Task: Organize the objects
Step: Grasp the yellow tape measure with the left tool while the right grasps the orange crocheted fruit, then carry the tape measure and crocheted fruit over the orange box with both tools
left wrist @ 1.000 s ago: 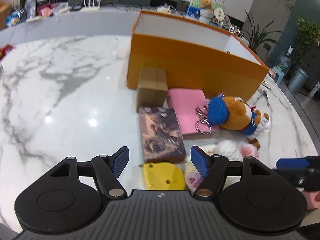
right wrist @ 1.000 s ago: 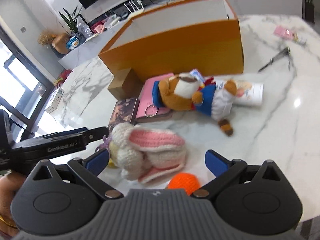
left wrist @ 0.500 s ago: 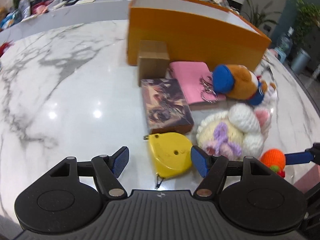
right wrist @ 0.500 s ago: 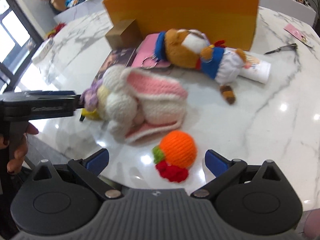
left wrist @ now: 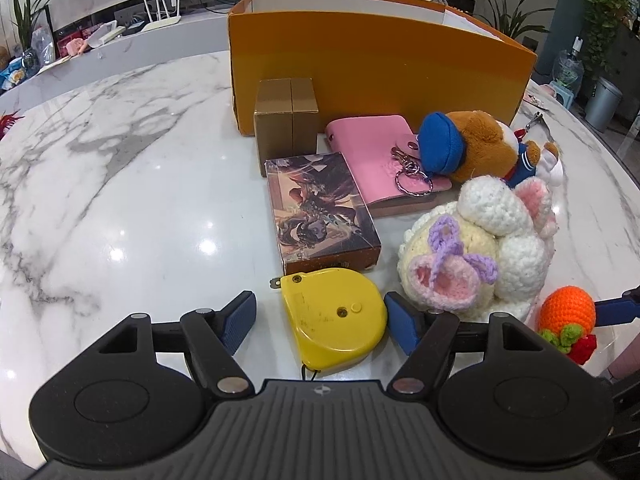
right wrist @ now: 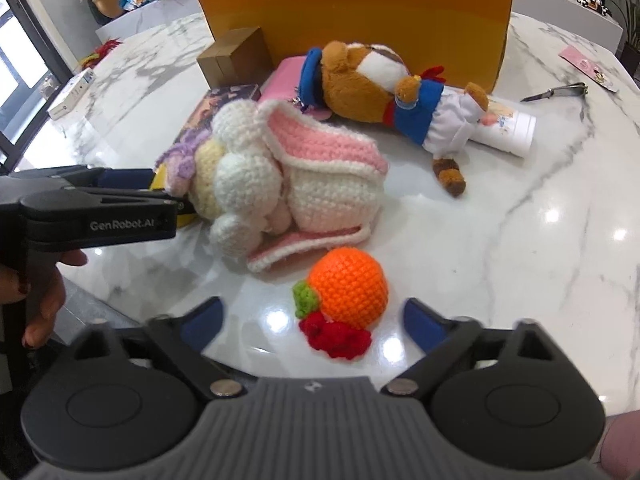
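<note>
Between the left gripper's [left wrist: 319,316] spread fingers lies the yellow tape measure [left wrist: 334,318]; right gripper [right wrist: 312,314] likewise gapes.

Black left gripper [left wrist: 318,314], blue pads, white "GenRobot.AI" lettering, dark-red nails

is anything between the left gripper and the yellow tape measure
Nothing visible. The yellow tape measure lies on the marble table right between the open fingers of the left gripper, with no object in the gap. The crochet bunny sits just outside the right-hand finger.
</note>
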`<state>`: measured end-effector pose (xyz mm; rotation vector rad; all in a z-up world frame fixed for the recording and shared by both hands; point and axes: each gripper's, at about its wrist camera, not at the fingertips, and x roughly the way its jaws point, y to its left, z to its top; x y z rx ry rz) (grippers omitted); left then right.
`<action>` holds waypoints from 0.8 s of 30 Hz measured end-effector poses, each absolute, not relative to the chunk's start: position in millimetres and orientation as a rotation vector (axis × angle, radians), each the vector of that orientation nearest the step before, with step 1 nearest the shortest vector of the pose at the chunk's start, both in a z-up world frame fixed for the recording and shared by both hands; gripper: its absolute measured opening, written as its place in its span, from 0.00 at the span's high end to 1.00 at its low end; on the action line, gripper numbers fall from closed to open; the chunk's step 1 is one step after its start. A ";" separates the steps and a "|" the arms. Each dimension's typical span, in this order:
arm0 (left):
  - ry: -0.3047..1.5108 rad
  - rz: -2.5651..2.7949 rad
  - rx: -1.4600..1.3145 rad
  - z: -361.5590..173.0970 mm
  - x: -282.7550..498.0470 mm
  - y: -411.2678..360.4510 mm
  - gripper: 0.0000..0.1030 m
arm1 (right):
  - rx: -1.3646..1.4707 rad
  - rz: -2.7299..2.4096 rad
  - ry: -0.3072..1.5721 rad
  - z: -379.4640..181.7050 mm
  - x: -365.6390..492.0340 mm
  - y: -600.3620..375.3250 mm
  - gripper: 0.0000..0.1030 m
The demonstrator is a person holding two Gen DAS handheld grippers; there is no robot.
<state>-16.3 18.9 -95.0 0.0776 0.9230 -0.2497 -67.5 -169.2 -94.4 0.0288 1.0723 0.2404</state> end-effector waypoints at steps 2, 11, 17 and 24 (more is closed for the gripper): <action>0.920 -0.247 0.079 -95.1 -16.9 18.1 0.20 | 0.002 0.229 1.063 -94.7 -67.9 -165.7 0.21; 0.911 -0.255 0.064 -92.9 -19.8 19.5 0.37 | -0.051 0.191 1.031 -92.1 -71.1 -168.0 0.54; 0.928 -0.236 0.047 -90.0 -20.5 24.9 0.37 | -0.026 0.186 1.015 -82.4 -73.4 -174.5 0.55; 0.894 -0.224 0.041 -66.0 -24.6 36.5 0.37 | 0.071 0.192 0.982 -62.0 -79.4 -194.4 0.54</action>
